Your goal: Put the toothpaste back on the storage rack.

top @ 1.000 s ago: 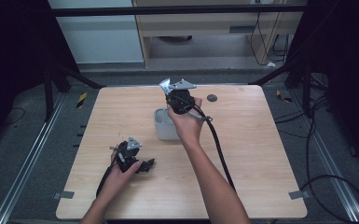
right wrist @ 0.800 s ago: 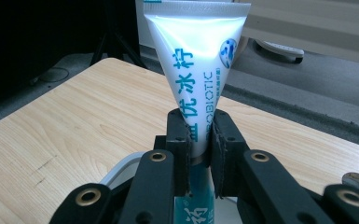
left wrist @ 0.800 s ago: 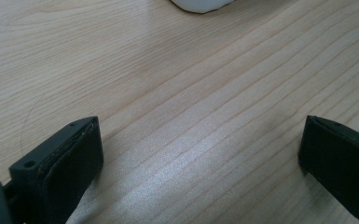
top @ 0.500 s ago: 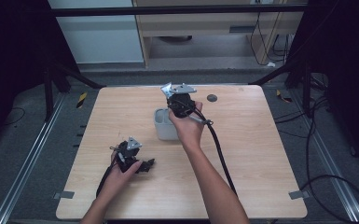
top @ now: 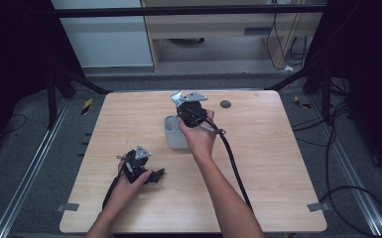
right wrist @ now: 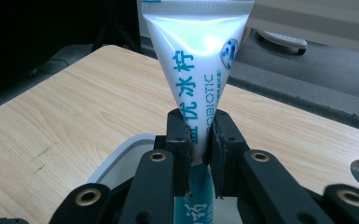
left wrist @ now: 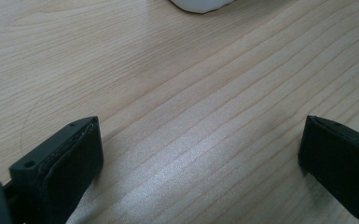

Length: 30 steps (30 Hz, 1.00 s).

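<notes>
My right tongs (right wrist: pixel 199 140) stayed squeezed on the tube (right wrist: pixel 193 70), barely moving above the white cup (top: pixel 174 133) mid-tabletop (top: pixel 278 163). It was ready to drop in. My left tongs (left wrist: pixel 200 154) rested wide open, holding nothing.

Glossy plastic tube (right wrist: pixel 193 56), matt wood-grain table (top: pixel 278 163), smooth white cup (top: pixel 173 134)

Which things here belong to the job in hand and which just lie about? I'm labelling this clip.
In the job:
- right gripper, fingers shut on the tube
- white tube with blue print
- white cup under it

Lying about:
- dark round disc on the table's far side
- left gripper, open, low over bare table
</notes>
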Available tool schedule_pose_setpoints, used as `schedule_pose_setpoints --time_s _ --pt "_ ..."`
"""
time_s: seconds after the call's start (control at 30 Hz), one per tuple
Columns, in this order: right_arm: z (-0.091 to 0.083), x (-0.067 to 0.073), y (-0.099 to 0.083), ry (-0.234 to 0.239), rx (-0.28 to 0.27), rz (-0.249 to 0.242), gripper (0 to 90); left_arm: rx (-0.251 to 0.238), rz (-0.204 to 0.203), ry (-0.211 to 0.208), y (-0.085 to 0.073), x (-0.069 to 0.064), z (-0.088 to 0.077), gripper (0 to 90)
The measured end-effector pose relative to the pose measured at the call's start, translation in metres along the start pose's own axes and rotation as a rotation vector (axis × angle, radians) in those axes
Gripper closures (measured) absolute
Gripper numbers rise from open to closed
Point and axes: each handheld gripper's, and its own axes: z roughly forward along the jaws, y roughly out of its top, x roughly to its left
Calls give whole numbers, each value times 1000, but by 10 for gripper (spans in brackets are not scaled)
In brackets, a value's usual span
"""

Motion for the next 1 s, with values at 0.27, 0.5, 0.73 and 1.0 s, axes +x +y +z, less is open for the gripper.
schedule_pose_setpoints --time_s 0.27,0.5,0.73,1.0 --pt "2 2 -1 3 9 -4 794 0 1 -1 0 0 0 0" --pt "0 0 -2 0 19 -6 794 0 0 -1 0 0 0 0" --pt "0 -1 -3 -1 29 -5 795 0 1 -1 0 0 0 0" --pt "1 -2 -5 2 51 -14 794 0 1 -1 0 0 0 0"
